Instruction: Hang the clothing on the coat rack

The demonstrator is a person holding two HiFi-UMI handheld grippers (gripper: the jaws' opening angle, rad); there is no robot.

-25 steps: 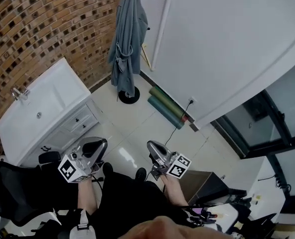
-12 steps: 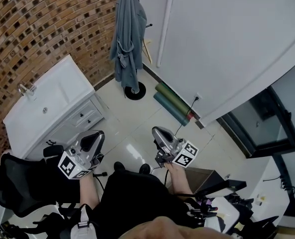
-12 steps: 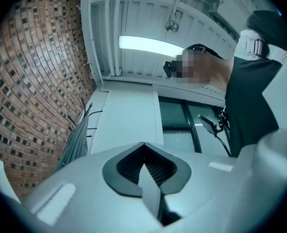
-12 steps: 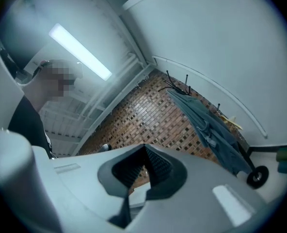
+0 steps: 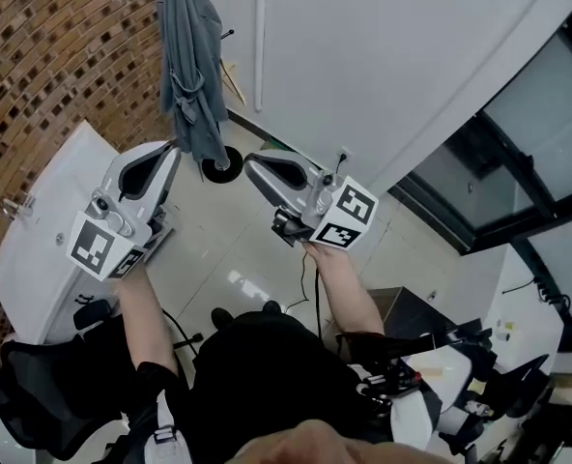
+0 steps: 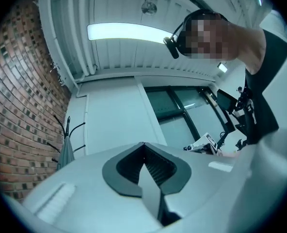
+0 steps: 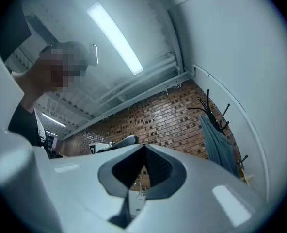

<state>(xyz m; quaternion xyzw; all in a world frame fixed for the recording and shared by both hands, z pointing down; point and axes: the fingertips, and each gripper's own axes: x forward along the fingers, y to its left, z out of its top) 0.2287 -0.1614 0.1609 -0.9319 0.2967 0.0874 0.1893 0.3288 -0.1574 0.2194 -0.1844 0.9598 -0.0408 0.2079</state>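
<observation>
The grey-blue clothing [image 5: 189, 75] hangs on the coat rack [image 5: 220, 167] at the far left, next to the brick wall [image 5: 64, 56]. The left gripper [image 5: 162, 160] and the right gripper [image 5: 254, 169] are held near it, side by side. Each has its jaws pressed together, with nothing between them.

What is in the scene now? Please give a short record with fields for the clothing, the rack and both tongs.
clothing: grey-blue garment, hanging on the rack
rack: black coat rack, standing on the floor by the brick wall
left tongs: shut, empty, apart from the garment
right tongs: shut, empty
furniture: white sink cabinet, at the left
</observation>
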